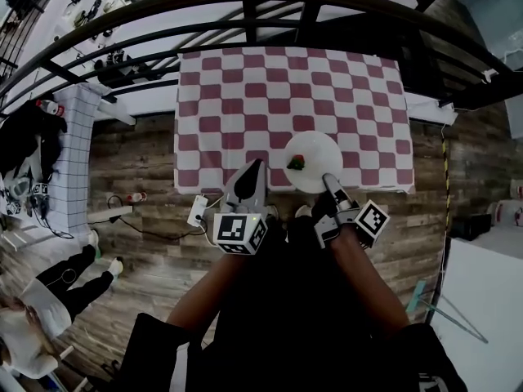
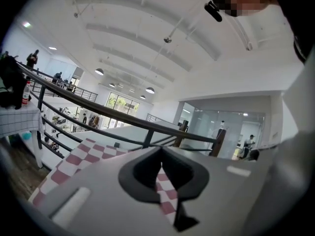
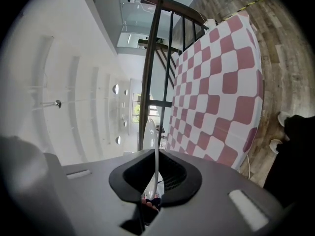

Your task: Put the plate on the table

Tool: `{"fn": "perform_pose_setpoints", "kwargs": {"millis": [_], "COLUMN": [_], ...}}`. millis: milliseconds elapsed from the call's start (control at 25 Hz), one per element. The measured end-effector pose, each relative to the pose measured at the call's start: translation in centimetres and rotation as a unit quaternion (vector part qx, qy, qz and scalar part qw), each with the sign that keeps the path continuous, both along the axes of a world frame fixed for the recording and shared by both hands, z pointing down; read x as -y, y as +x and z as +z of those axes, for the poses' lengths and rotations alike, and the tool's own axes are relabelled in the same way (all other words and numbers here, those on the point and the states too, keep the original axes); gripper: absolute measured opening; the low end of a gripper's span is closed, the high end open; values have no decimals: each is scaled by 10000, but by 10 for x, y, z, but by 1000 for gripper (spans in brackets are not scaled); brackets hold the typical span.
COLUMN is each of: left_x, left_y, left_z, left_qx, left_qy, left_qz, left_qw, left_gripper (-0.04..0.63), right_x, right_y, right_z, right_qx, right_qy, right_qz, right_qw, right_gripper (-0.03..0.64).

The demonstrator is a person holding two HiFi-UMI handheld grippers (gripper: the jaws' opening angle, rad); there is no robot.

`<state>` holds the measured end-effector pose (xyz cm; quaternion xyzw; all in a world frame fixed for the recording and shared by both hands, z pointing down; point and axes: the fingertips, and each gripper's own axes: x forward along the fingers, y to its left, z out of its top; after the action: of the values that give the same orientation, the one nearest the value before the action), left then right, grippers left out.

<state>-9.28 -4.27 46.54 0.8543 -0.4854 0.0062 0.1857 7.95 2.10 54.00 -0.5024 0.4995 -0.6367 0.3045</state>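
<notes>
Your right gripper [image 1: 327,178] [image 3: 156,181] is clenched on the near rim of the plate [image 1: 315,160]. In the right gripper view the rim shows as a thin white line [image 3: 153,146] pinched between the dark pads. Your left gripper [image 1: 253,170] [image 2: 160,168] has its jaws pressed together with nothing in them; only a slit of checkered cloth shows through the gap behind the tips.

The plate lies over the near edge of the table [image 1: 245,96], right of the middle, with most of its disc above the cloth and its near rim at the edge. You cannot tell from these views whether it rests on the cloth or hangs just above it. Your left gripper points at the same edge, just beside the plate and not touching it.

The red-and-white checkered cloth beyond the plate is bare up to the far edge, where a dark railing [image 1: 245,6] runs close behind the table. The floor [image 1: 131,162] is wood planks, with a white power strip [image 1: 198,211] and its cable near the table's near left corner. A person [image 1: 49,300] stands well off to your left.

The plate is round, plain white and thin, and a small red and green item [image 1: 296,162] sits on its left part.
</notes>
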Motion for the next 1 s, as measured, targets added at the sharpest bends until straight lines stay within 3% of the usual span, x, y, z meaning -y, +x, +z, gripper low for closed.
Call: {"fn": "perform_pose_setpoints", "kwargs": {"millis": [560,1000], "left_x": [8,50], "left_y": [15,50], "left_z": [19,16], "left_qx": [137,238], "left_qy": [-259,-99], "left_qz": [-258,-355], "left_qw": [9992,9990], "left_gripper": [10,11], "right_x": [25,87], "right_y": [11,45], "right_z": [15,25], "right_qx": [-31,-141], "right_qy": [-114,97], "right_qz": [-404,-670], "right_qw": [9991,9976], "right_gripper": [15,15]}}
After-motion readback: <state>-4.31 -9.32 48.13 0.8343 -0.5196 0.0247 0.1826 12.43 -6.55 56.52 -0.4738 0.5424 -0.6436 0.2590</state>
